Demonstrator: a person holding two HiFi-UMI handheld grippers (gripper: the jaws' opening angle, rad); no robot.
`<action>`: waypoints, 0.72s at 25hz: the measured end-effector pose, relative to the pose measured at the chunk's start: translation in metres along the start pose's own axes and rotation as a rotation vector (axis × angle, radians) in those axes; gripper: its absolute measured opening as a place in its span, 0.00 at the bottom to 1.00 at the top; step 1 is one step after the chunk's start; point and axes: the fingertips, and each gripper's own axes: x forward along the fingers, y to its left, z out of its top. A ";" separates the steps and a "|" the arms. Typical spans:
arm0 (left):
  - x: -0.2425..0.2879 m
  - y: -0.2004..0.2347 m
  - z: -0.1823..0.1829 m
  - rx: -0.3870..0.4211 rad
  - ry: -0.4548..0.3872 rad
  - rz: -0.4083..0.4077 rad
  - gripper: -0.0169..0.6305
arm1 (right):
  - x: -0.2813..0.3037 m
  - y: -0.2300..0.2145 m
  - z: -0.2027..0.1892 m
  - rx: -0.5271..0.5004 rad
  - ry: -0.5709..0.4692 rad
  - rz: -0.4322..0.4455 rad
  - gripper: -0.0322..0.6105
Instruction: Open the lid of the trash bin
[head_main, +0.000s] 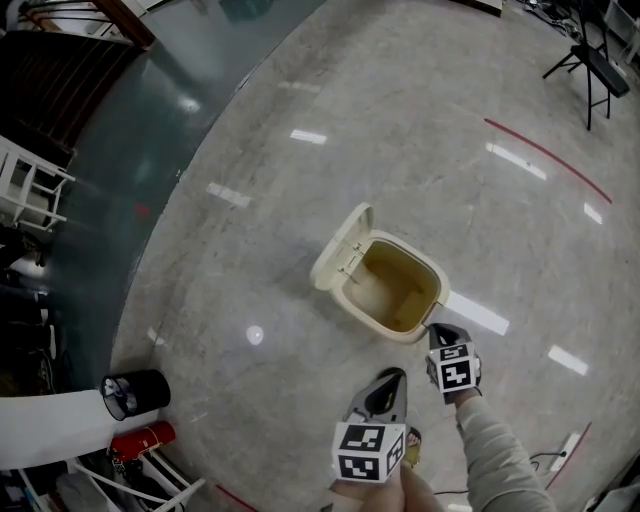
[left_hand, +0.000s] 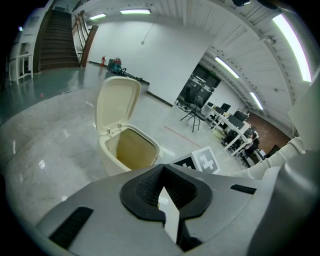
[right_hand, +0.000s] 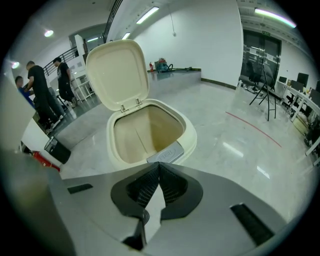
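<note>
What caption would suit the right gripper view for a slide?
The right gripper, jaws shut, faces a cream trash bin with its lid upright.

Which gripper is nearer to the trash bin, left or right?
Right. The right gripper is close to the front rim of the trash bin; the left gripper is farther back, apart from it.

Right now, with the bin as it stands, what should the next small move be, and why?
Probably draw the right gripper back from the trash bin. Its lid already stands upright, fully open, and that gripper and the left gripper are both shut on nothing, so nothing seems left to push.
</note>
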 end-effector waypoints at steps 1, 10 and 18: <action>-0.001 0.000 0.000 0.001 -0.001 0.000 0.03 | -0.002 0.002 0.000 0.004 0.006 0.010 0.06; -0.009 -0.007 0.006 0.024 -0.022 0.011 0.03 | -0.049 0.021 0.001 0.078 -0.090 0.039 0.06; -0.039 -0.028 0.007 0.054 -0.014 0.019 0.03 | -0.126 0.040 -0.003 0.099 -0.145 0.036 0.06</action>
